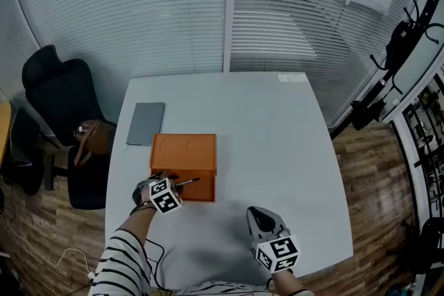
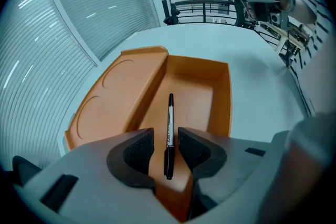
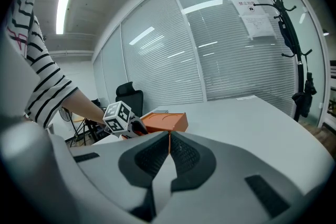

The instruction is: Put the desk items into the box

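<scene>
Got the left gripper (image 2: 166, 147) spread wide, not pinching the pen (image 2: 169, 123) sitting loose in the orange box (image 2: 220, 92) at 12 o'clock. Got the right gripper (image 3: 168, 157) closed on nothing. Lift straight up, don't clip the pen.

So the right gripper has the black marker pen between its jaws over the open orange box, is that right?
Not quite: it is the left gripper, not the right, that has the black marker pen between its jaws over the open orange box; the left gripper view shows it. The right gripper has its jaws together with nothing between them.
</scene>
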`<action>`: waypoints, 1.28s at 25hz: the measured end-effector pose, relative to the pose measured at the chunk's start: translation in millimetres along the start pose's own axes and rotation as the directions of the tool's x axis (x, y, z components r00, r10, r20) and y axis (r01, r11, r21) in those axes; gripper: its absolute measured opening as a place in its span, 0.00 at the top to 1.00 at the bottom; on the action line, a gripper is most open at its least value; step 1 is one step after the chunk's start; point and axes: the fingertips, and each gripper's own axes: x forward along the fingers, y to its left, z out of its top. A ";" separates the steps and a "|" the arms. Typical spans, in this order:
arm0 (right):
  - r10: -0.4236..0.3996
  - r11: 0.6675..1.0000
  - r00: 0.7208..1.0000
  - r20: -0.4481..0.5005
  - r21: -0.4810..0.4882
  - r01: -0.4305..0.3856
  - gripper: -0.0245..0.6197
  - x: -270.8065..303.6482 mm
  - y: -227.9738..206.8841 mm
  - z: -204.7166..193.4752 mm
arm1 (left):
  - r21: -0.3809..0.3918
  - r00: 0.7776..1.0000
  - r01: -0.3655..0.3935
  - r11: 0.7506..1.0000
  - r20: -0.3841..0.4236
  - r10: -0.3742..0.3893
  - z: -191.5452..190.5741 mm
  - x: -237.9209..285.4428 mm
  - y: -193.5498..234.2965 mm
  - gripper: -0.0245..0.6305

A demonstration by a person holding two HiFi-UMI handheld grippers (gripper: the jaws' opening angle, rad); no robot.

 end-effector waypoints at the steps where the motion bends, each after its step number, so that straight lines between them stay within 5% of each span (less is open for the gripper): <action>1: 0.002 1.000 1.000 0.001 -0.002 -0.002 0.92 -0.4 1.3 0.5 | -0.002 1.000 -0.006 1.000 0.007 0.006 0.7 -2.3 0.6 0.76; 8: 0.016 1.000 1.000 0.012 -0.019 -0.015 0.92 -5.0 11.2 6.1 | -0.100 0.991 -0.054 0.993 0.120 0.066 15.1 -28.7 5.8 0.76; 14: 0.029 0.999 0.999 0.019 -0.029 -0.028 0.92 -16.3 24.6 8.0 | -0.284 0.949 -0.128 0.950 0.242 0.201 20.4 -67.0 19.7 0.85; 23: 0.051 0.997 0.999 0.017 -0.065 -0.049 0.92 -31.0 44.8 9.4 | -0.567 0.797 -0.090 0.819 0.452 0.400 24.9 -145.8 18.3 0.92; 32: 0.086 0.989 0.996 0.018 -0.121 -0.083 0.92 -43.9 78.5 11.3 | -0.597 0.671 -0.139 0.790 0.530 0.518 16.4 -225.0 -22.1 0.92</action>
